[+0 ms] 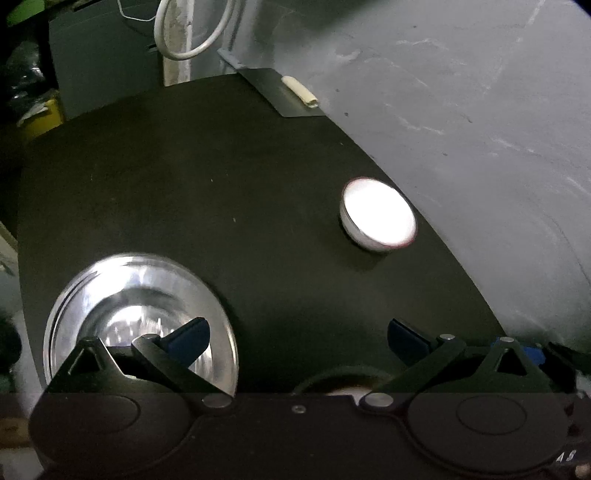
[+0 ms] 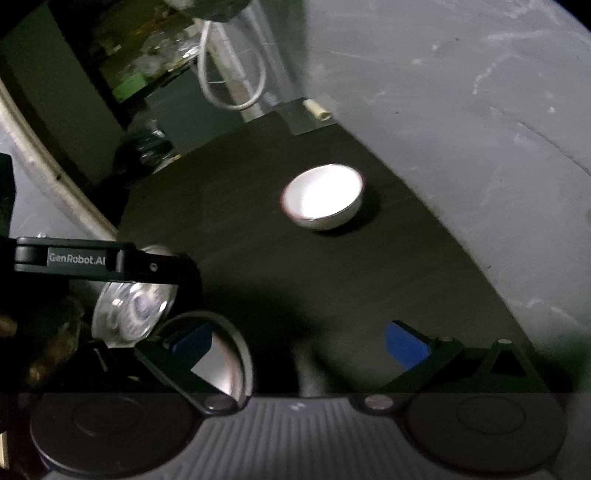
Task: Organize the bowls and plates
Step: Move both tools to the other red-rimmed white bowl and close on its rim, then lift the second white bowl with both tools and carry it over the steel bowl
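Left gripper [image 1: 298, 334]: jaws spread wide, nothing between them; blue pads [image 1: 190, 338] face each other over bare tabletop.

Right gripper [image 2: 298, 345]: jaws likewise spread wide and empty, blue pads [image 2: 406, 345] well apart.

Dark round table [image 1: 221, 184]: matte black top that carries all the dishes; it lies ahead of and beneath both sets of jaws.

Steel plate [image 1: 140, 317]: shiny metal, wide flat rim and sunken centre, resting on the table. In the left wrist view it lies under and behind the left finger, whose pad overlaps its right half. In the right wrist view the same sort of bright dish [image 2: 135, 306] shows beyond the left finger, partly hidden by the other gripper's black body, which is lettered GenRobot.AI [image 2: 77, 259].

Second plate [image 2: 225, 365]: dark-rimmed with a pale glossy face, just behind the right gripper's left finger; only part of it is visible.

White bowl [image 1: 378, 218]: small and upright, with a thin dark rim line, standing alone on the table. It lies ahead of the jaws and right of their midline in the left view, ahead and near the midline in the right view [image 2: 323, 197], well apart from the plates.

Grey wall [image 1: 461, 92]: scuffed, beyond the table's right edge.

White cable loop [image 1: 192, 33]: hangs at the far side, past the table.
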### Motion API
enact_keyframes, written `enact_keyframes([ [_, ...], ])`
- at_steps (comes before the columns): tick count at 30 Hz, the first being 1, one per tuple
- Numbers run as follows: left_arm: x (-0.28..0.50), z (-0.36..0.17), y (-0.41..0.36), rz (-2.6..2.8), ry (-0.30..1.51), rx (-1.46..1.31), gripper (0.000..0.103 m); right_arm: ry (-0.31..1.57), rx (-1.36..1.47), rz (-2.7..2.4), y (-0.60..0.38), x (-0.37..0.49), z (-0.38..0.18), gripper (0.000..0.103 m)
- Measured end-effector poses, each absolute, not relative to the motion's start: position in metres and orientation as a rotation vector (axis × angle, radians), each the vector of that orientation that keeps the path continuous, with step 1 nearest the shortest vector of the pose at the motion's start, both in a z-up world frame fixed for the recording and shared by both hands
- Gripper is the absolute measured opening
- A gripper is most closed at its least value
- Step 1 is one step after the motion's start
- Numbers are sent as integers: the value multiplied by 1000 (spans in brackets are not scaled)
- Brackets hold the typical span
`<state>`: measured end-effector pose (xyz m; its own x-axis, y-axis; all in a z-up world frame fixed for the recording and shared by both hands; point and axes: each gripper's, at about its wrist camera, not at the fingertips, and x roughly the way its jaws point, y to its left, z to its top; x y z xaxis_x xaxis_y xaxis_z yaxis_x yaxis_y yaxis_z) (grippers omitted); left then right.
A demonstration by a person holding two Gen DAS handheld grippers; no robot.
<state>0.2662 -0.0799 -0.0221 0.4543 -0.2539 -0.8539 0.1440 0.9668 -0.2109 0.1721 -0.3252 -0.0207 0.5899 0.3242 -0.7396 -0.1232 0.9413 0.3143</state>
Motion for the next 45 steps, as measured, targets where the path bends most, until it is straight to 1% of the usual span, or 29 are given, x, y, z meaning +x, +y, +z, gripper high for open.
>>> enact_keyframes([
  [8,320,-25,-110,-111,999,-147,102,825,201,151,-340,218,-35,103],
  [15,359,-40,-134,-115,984,-102,101,752,263,137,-349,256,-48,101],
  [17,364,-45,-140,-131,981,-75,98,753,271,135,-350,265,-53,95],
  [20,370,-52,-149,-135,989,-29,92,752,255,137,-348,276,-58,88],
  [22,370,-53,-152,-145,993,-21,83,753,239,141,-347,281,-59,86],
  [23,371,-54,-152,-149,998,-26,81,748,234,143,-347,282,-59,84],
  [24,372,-55,-152,-152,1003,-35,76,742,229,153,-347,284,-59,83],
  [25,373,-56,-152,-159,1009,-48,70,739,227,163,-346,285,-58,79],
  [26,373,-56,-152,-166,1013,-57,66,740,226,170,-346,287,-58,74],
  [27,374,-57,-153,-174,1014,-63,58,743,226,176,-346,289,-58,72],
  [28,374,-57,-154,-187,1016,-66,51,745,225,180,-346,292,-60,67],
  [30,375,-58,-156,-200,1014,-72,44,749,221,189,-345,296,-60,61],
  [32,376,-59,-157,-211,1015,-89,40,751,220,201,-344,299,-61,50],
  [33,377,-60,-157,-215,1017,-97,36,754,220,207,-343,300,-62,48],
  [35,378,-62,-158,-216,1024,-111,29,765,217,217,-342,303,-63,38],
  [37,379,-63,-157,-223,1033,-130,19,775,221,224,-342,304,-65,33],
  [41,378,-66,-155,-252,1039,-159,14,793,241,229,-344,306,-67,22],
  [43,376,-67,-155,-254,1037,-157,10,796,251,230,-344,306,-67,21],
  [45,374,-67,-152,-261,1038,-166,9,799,260,226,-345,305,-66,19],
])
